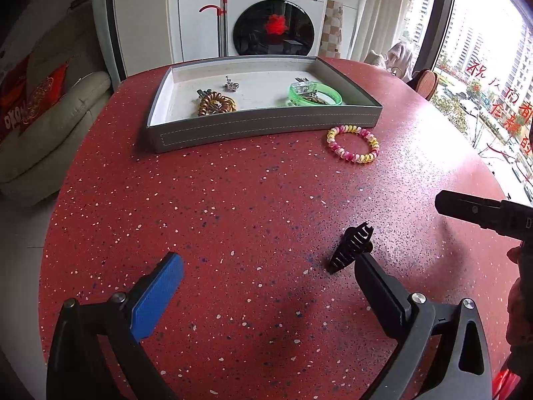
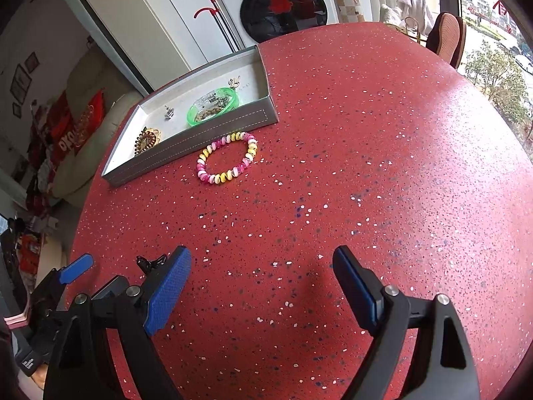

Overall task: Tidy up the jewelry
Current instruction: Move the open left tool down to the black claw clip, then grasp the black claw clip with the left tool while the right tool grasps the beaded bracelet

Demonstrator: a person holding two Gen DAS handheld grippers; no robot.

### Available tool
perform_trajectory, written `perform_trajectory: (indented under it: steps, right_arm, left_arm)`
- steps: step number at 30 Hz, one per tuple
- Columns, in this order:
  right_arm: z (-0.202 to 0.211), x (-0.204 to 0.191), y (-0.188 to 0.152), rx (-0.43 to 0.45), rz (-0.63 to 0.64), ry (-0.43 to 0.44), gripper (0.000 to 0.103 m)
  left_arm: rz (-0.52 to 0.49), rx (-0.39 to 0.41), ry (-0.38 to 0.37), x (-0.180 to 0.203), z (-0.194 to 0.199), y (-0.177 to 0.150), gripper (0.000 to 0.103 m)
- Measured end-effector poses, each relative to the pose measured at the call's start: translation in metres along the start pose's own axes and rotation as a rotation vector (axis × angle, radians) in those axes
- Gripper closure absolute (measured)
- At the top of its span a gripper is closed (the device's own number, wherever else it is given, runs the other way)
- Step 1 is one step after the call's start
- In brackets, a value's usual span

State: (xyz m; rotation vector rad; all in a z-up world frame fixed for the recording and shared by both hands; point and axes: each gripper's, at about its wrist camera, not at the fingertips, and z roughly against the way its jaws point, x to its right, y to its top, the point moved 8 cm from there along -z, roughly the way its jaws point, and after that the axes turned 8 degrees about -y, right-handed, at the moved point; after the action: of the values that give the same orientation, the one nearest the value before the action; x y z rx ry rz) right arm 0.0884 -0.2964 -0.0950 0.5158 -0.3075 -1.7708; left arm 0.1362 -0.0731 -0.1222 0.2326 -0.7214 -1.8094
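Both the left gripper (image 1: 266, 276) and right gripper (image 2: 263, 283) hang wide and empty. The black claw clip (image 1: 351, 248), touching the left gripper's right finger, could skid away; the spiral bracelet (image 2: 228, 158) lies just outside the tray (image 1: 266, 126).

You have a grey tray (image 1: 266, 126) with a white floor near the table's far edge. In it lie a gold coil tie (image 1: 216, 102), a small silver charm (image 1: 231, 84) and a green bangle (image 1: 315, 94) ringing some small pieces. A pink-yellow-white coil tie (image 1: 353, 144) lies flat just outside the front wall. A black claw clip (image 1: 351, 247) lies well nearer you.
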Motion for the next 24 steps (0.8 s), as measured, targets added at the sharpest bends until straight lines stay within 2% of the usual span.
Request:
perform_trajectory:
  steps: [18,21,23,24]
  right_arm:
    - [-0.007,0.003,0.001,-0.007,0.015,-0.029,0.014]
    - [-0.009,0.002,0.003,-0.007,0.024,-0.036,0.014]
    - [-0.011,0.001,0.006,-0.005,0.035,-0.044,0.014]
    - [-0.011,0.000,0.008,-0.005,0.040,-0.047,0.014]
  left_arm:
    - [-0.142,-0.036,0.000,0.033,-0.031,0.004,0.000]
    - [-0.152,-0.033,-0.006,0.036,-0.034,0.005,0.007]
    - [-0.162,-0.031,-0.006,0.038,-0.034,0.006,0.007]
    - [-0.166,-0.028,-0.013,0.039,-0.034,0.007,0.012]
